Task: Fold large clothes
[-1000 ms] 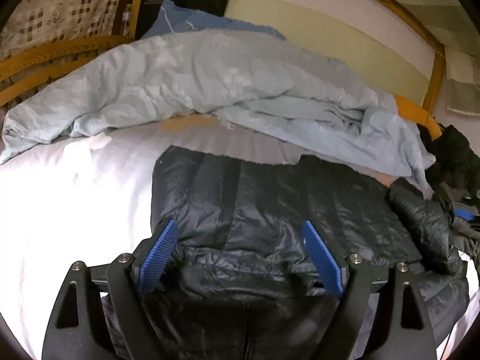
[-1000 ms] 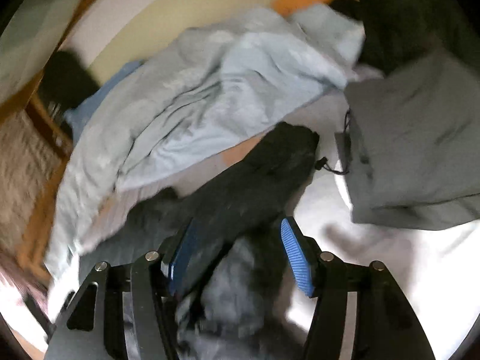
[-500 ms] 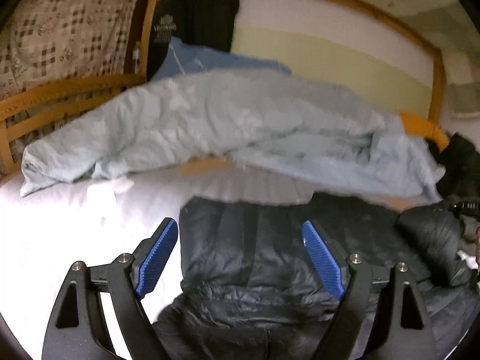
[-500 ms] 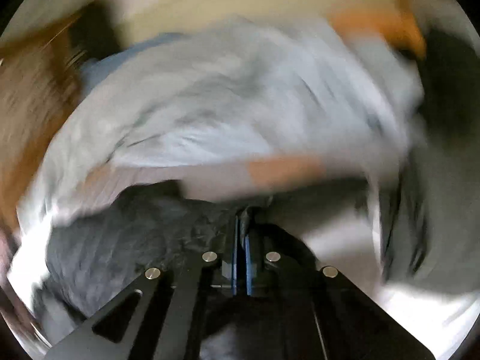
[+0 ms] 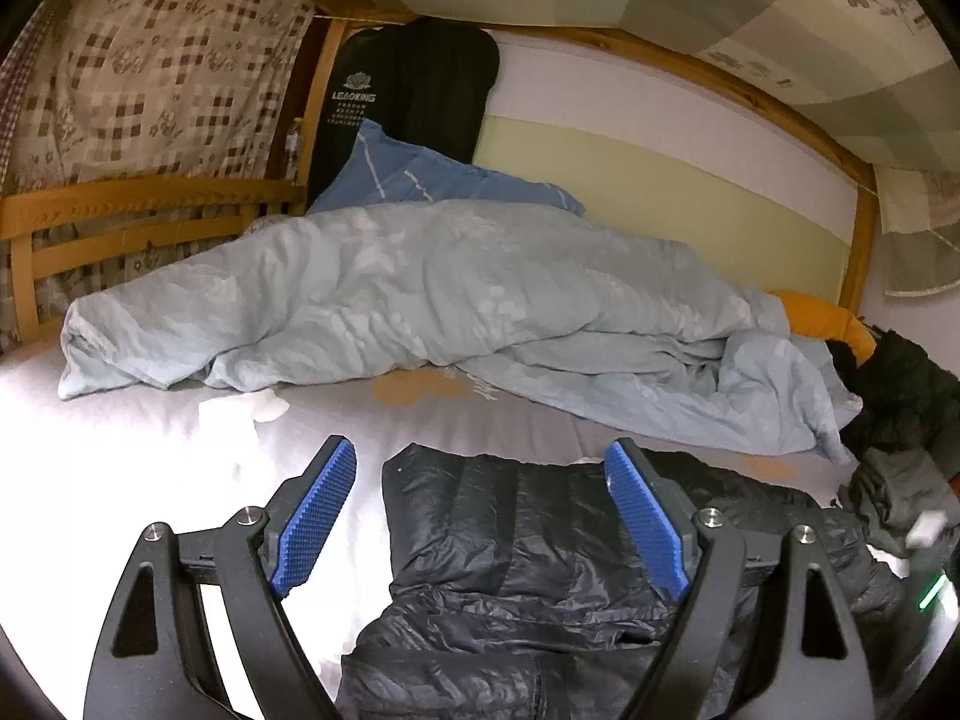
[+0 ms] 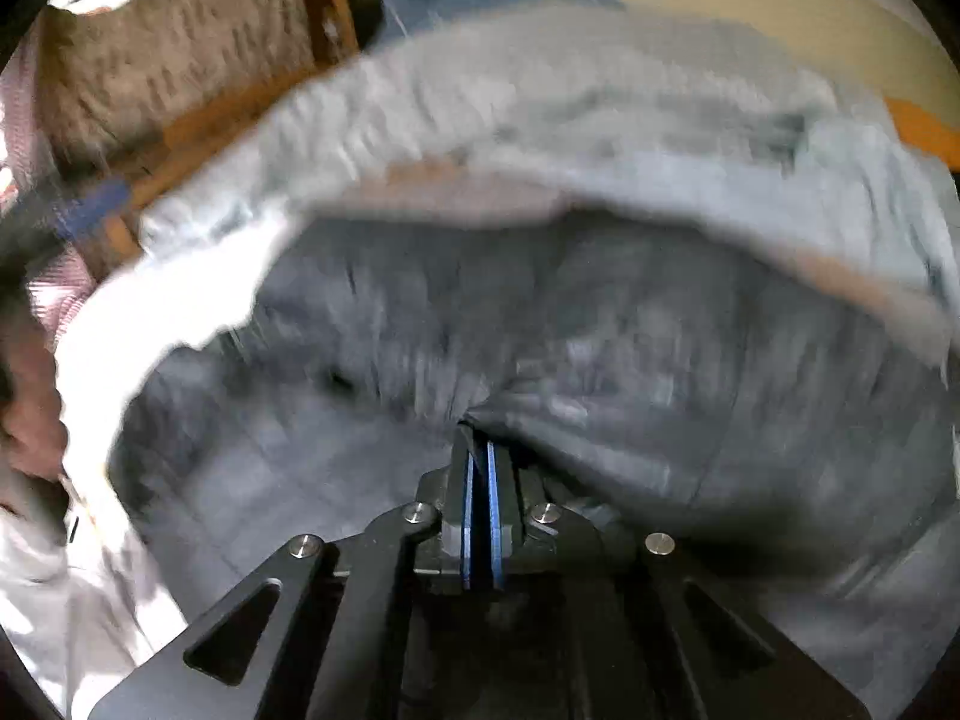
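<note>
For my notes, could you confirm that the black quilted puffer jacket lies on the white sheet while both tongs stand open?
Not quite: the black quilted puffer jacket lies on the white sheet and the left tongs stand open, but the right wrist view shows the right tongs shut on jacket fabric.

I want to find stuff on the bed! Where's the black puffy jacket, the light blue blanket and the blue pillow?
black puffy jacket (image 5: 510, 546): left wrist view, on its quilted back panel.
light blue blanket (image 5: 420, 294): left wrist view, on its bunched-up middle.
blue pillow (image 5: 420, 177): left wrist view, on its face above the blanket.
</note>
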The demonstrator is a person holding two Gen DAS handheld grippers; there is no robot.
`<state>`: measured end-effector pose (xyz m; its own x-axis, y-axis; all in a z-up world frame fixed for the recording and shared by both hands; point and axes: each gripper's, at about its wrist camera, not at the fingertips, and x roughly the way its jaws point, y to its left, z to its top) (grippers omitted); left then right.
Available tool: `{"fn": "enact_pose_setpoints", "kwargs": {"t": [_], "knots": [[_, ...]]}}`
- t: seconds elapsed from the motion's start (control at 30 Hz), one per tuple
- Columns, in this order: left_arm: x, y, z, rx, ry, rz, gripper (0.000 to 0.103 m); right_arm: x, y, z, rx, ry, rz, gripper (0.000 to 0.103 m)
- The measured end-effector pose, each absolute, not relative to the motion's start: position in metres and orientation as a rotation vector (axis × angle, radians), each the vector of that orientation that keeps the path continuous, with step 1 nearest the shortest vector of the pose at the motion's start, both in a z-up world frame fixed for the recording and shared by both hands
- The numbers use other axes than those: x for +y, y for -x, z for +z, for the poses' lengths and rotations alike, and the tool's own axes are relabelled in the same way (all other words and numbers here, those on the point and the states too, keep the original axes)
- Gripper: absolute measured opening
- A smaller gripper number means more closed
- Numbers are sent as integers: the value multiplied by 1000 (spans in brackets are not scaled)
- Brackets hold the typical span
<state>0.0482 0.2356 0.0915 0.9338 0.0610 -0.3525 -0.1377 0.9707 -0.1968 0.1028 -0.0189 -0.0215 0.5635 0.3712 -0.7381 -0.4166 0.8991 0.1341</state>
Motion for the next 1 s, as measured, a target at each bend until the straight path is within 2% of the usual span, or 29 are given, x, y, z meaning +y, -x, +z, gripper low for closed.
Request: {"fn": "enact_pose_setpoints", "kwargs": {"t": [0.13,0.2,0.33,0.43,0.47,0.77,0.83,0.93,1.0], "knots": [[232,-49,89,359,191,100,84,-28,-86,-35,812,-109,397,6],[229,-48,87,360,186,91,84,-31,-77,-31,797,-111,383,16],[217,-52,84,375,160,72,84,-40,-50,-20,758,-58,412,30],[206,-54,81,388,132,60,84,-58,-39,-13,728,-56,379,48],[204,-54,81,392,132,54,84,-64,-37,-12,723,-33,349,49],[185,-50,79,351,68,42,85,-150,-45,20,619,-181,110,49],[184,-47,80,335,86,6,86,-156,-57,22,608,-195,62,52],[177,-43,83,315,52,0,87,-145,-81,18,679,-179,122,52],[173,-42,84,309,31,-23,88,-134,-89,19,688,-191,183,24]]}}
